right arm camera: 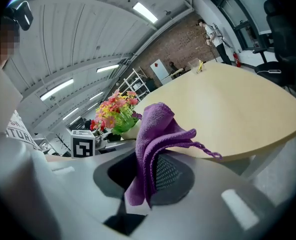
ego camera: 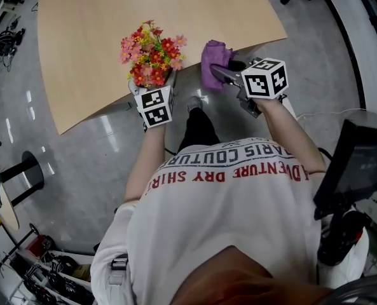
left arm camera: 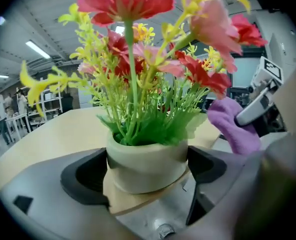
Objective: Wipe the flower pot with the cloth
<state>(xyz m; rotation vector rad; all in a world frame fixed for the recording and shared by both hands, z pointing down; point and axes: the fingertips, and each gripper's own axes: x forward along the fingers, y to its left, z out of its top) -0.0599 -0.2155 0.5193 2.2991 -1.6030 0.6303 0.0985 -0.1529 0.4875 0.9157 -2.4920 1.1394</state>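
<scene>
A small pale flower pot point(left arm camera: 147, 163) with red, pink and yellow artificial flowers point(ego camera: 151, 53) stands between the jaws of my left gripper point(left arm camera: 148, 170), which is shut on it at the near edge of the wooden table point(ego camera: 112, 24). My right gripper point(right arm camera: 147, 176) is shut on a purple cloth point(right arm camera: 155, 139), which sticks up between its jaws. In the head view the purple cloth point(ego camera: 213, 62) is just right of the flowers, a short gap away. The pot's lower part is hidden by the left gripper point(ego camera: 155, 103).
The light wooden table has a curved near edge point(ego camera: 194, 84) where both grippers work. Grey floor point(ego camera: 80, 157) lies below. A dark monitor on a stand point(ego camera: 356, 170) is at the right, and cluttered gear point(ego camera: 42, 265) at the lower left.
</scene>
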